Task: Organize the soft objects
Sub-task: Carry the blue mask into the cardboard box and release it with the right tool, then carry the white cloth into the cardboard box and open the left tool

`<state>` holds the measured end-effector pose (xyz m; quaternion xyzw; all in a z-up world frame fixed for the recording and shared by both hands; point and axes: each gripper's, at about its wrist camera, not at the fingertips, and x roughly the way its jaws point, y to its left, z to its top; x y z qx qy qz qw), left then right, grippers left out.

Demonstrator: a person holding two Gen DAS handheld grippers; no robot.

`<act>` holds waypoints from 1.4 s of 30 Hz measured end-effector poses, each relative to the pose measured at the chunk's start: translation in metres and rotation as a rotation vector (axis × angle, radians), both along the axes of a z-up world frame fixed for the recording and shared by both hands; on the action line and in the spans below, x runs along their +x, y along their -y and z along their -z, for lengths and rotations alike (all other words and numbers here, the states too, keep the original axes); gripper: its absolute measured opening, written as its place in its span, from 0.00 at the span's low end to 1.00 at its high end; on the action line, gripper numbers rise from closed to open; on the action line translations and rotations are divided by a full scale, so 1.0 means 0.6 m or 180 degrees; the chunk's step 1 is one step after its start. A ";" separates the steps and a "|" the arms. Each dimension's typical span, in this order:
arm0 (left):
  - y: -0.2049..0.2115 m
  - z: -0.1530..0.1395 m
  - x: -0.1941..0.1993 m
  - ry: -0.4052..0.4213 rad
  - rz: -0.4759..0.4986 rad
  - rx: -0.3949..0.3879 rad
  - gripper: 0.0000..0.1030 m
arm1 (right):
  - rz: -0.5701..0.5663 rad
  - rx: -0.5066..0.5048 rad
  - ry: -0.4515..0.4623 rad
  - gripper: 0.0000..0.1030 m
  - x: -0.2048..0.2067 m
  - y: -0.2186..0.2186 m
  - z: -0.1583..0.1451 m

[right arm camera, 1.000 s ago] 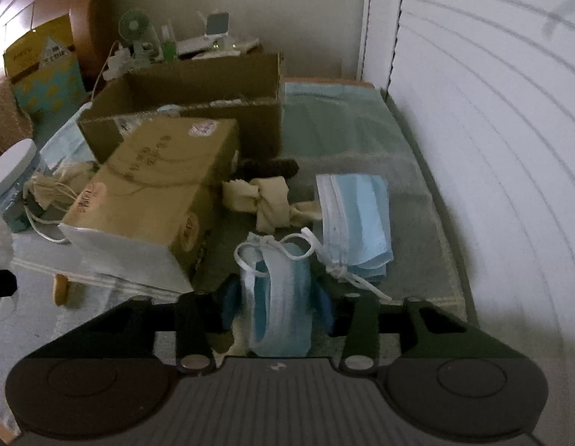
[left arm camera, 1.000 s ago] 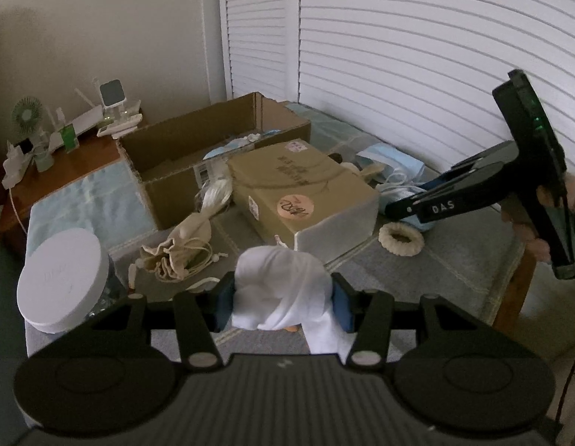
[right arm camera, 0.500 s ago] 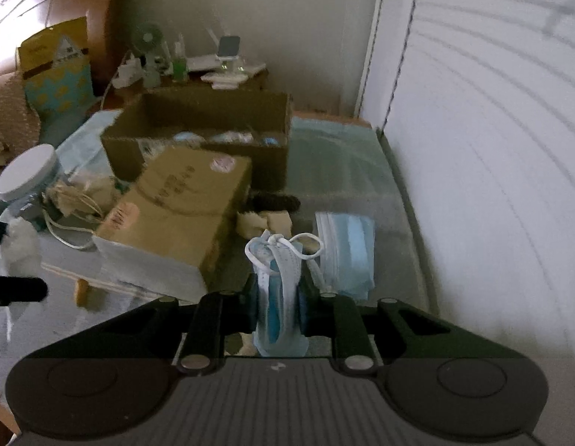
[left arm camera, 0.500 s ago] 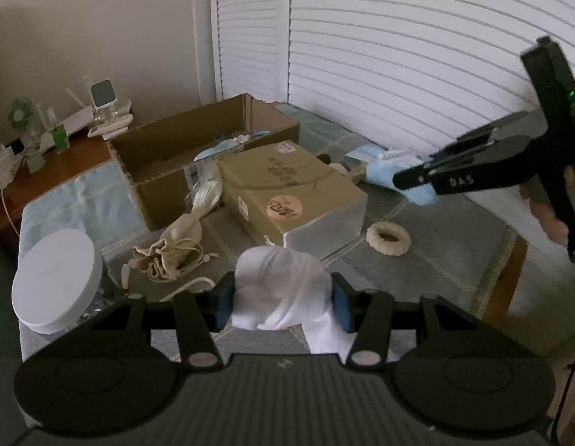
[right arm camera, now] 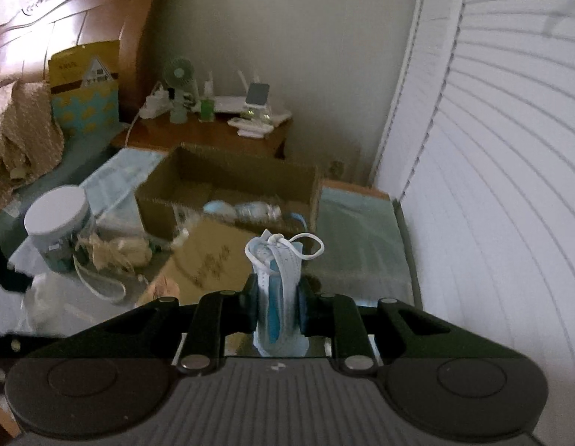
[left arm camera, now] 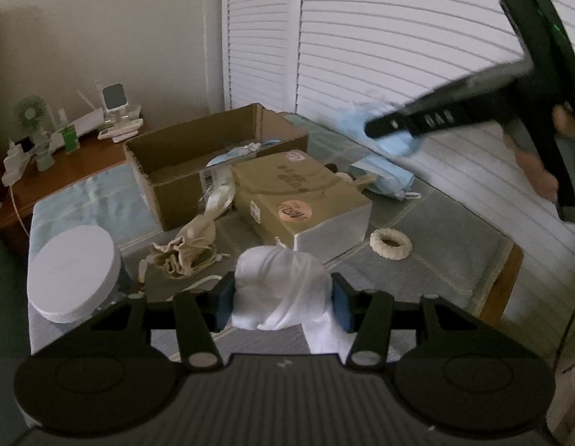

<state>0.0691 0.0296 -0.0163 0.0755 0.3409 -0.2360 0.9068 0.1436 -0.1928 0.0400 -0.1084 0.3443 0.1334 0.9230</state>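
The left gripper (left arm camera: pixel 283 299) clamps a bunched white cloth (left arm camera: pixel 283 290) between its blue pads, low over the grey-green mat (left arm camera: pixel 436 260), a loose tail of the cloth hanging below the jaws. The right gripper (right arm camera: pixel 276 306) grips a folded blue mask (right arm camera: pixel 278 297) on edge, its white ear loops (right arm camera: pixel 306 247) curling above the fingertips; seen from the left wrist camera, it is raised in the air at upper right, in front of the white shutters (left arm camera: pixel 399 55). On the mat lie an open carton (left arm camera: pixel 209 156) holding pale blue items, a closed brown box (left arm camera: pixel 298 200) just in front of it, a beige drawstring pouch (left arm camera: pixel 183 249) beside a white-lidded jar (left arm camera: pixel 73 260), a cream ring (left arm camera: pixel 391 244) near the box's white end, and a stack of blue masks (left arm camera: pixel 384 182) by the shutters. A wooden nightstand (right arm camera: pixel 209 137) with a small fan (right arm camera: pixel 179 70) stands behind.
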 end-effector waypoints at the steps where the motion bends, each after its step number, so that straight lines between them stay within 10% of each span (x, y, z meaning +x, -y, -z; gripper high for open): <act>1: -0.003 0.000 0.000 0.0000 -0.0016 -0.0004 0.51 | -0.0025 0.0002 0.0016 0.22 0.008 -0.003 -0.003; 20: -0.049 -0.003 0.011 -0.0043 -0.0552 -0.0057 0.51 | -0.0786 -0.0066 -0.0110 0.23 0.262 -0.171 -0.002; 31: -0.050 -0.005 0.036 -0.0103 -0.0546 0.0013 0.51 | -0.0569 0.0016 -0.0154 0.98 0.273 -0.130 0.033; 42: -0.038 -0.056 0.104 0.0021 -0.0409 0.0114 0.51 | -0.0228 -0.0126 -0.0319 1.00 0.158 -0.090 0.027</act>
